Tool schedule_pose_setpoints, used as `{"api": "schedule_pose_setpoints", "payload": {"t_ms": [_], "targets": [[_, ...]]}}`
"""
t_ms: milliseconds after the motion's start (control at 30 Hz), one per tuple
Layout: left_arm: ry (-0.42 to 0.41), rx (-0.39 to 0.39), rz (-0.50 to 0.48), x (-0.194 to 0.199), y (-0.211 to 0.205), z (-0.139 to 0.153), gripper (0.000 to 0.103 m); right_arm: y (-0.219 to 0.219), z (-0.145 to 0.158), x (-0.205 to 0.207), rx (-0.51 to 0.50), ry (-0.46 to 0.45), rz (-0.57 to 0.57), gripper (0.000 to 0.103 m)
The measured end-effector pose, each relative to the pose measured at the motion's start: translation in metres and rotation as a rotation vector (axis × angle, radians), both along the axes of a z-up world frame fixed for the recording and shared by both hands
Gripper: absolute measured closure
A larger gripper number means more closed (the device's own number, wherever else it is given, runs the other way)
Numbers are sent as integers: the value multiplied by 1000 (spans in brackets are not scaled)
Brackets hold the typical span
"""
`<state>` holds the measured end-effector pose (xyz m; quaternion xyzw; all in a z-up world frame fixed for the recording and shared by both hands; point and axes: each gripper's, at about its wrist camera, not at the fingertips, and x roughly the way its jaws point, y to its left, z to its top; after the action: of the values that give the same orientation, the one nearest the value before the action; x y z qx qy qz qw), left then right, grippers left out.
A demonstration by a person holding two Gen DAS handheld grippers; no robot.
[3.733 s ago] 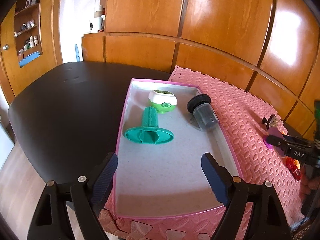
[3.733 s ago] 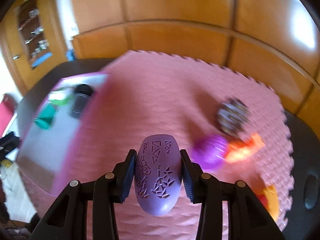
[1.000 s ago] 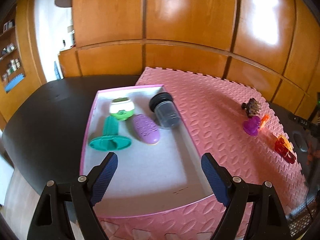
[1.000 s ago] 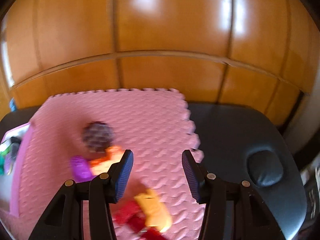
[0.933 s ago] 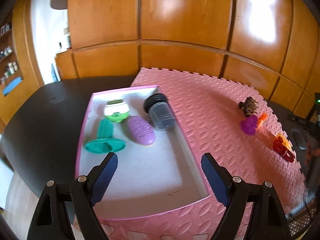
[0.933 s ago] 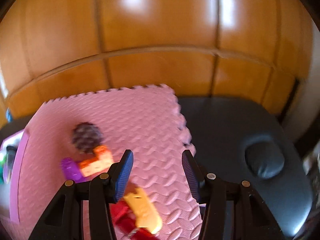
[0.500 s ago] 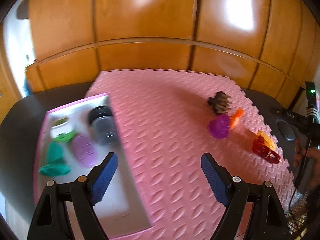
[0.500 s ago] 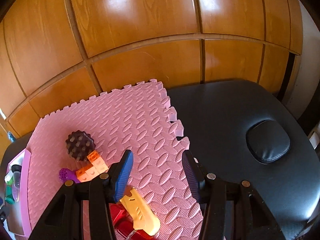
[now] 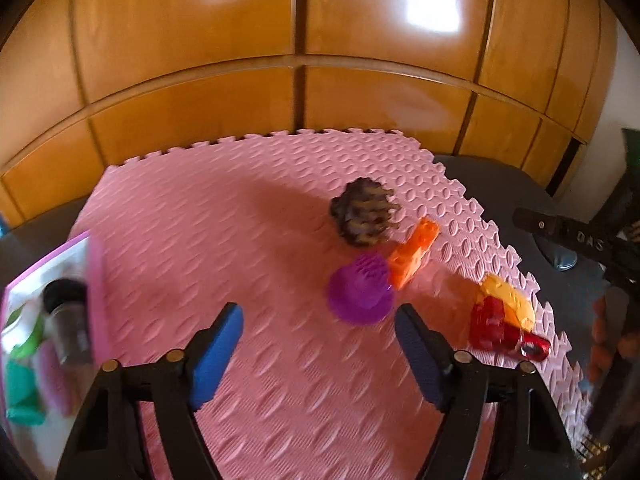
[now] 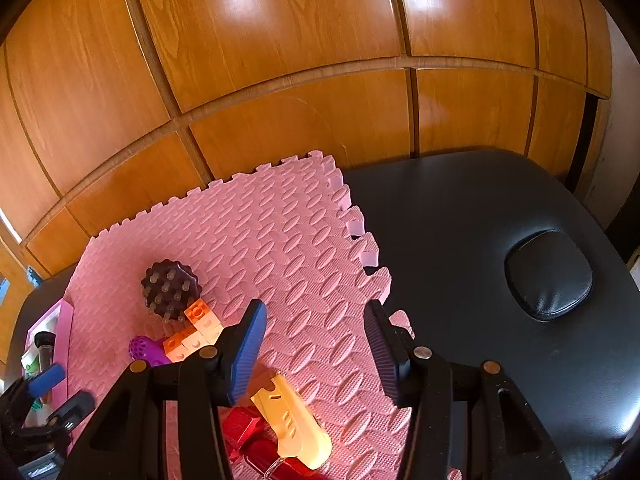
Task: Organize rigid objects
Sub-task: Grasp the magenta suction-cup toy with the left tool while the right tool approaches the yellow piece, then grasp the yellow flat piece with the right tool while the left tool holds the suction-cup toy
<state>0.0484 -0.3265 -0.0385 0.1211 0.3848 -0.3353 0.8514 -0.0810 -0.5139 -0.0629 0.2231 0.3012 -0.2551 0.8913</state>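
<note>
Left gripper (image 9: 320, 340) hangs over the pink foam mat (image 9: 224, 240), pointed down at it. Jaws have just been closing but stand fairly wide, with only mat between the blue pads. View is motion-blurred.

Just beyond its right pad: purple heart-shaped brush (image 9: 360, 290). Orange building blocks (image 9: 412, 252) touch its far right side. Dark spiky massage ball (image 9: 364, 212) sits just behind both, against the blocks' far end. Nearer the mat's right edge, a red toy (image 9: 496, 328) with a yellow piece (image 9: 506, 298) lying on it.

Pink-rimmed tray (image 9: 96, 300) at far left of the left view, blurred. Inside it: dark-capped clear jar (image 9: 68, 320), something green (image 9: 24, 340), a teal piece (image 9: 20, 392), and a pinkish-purple shape too smeared to name.

Right gripper (image 10: 316, 356) is over the mat's near right part, jaws at a moderate gap, empty. The yellow piece shows just below its left pad, the red toy under that. Black padded table (image 10: 480, 240) to the right of the mat. Wood-panelled wall (image 10: 320, 60) behind.
</note>
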Motion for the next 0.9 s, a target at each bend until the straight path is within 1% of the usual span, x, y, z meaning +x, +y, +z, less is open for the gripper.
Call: {"api": "schedule_pose_setpoints", "payload": {"t_ms": [100, 167, 267, 300, 333, 367, 400, 500, 700, 900], "targets": [[17, -13, -12, 7, -18, -6, 27, 0, -1, 2, 2, 4, 8, 52], [26, -20, -12, 13, -30, -11, 31, 0, -1, 2, 4, 7, 9, 52], [55, -17, -7, 25, -44, -22, 46, -2, -2, 3, 15, 9, 11, 52], [78, -13, -8, 30, -48, -28, 62, -2, -3, 3, 18, 9, 11, 52], [115, -20, -10, 35, -49, -34, 69, -2, -3, 4, 20, 9, 11, 52], [147, -37, 0, 40, -47, -38, 69, -3, -3, 4, 19, 11, 10, 52], [151, -56, 5, 41, -44, -38, 70, -3, -3, 4, 18, 12, 9, 52], [149, -76, 11, 37, -30, -34, 71, -4, -4, 4, 23, 12, 6, 52], [162, -77, 60, 16, 17, -33, 71, -3, -7, 5, 12, 28, 10, 52], [128, -51, 40, -23, 51, -35, 71, -4, -13, 7, 15, 62, 1, 52]]}}
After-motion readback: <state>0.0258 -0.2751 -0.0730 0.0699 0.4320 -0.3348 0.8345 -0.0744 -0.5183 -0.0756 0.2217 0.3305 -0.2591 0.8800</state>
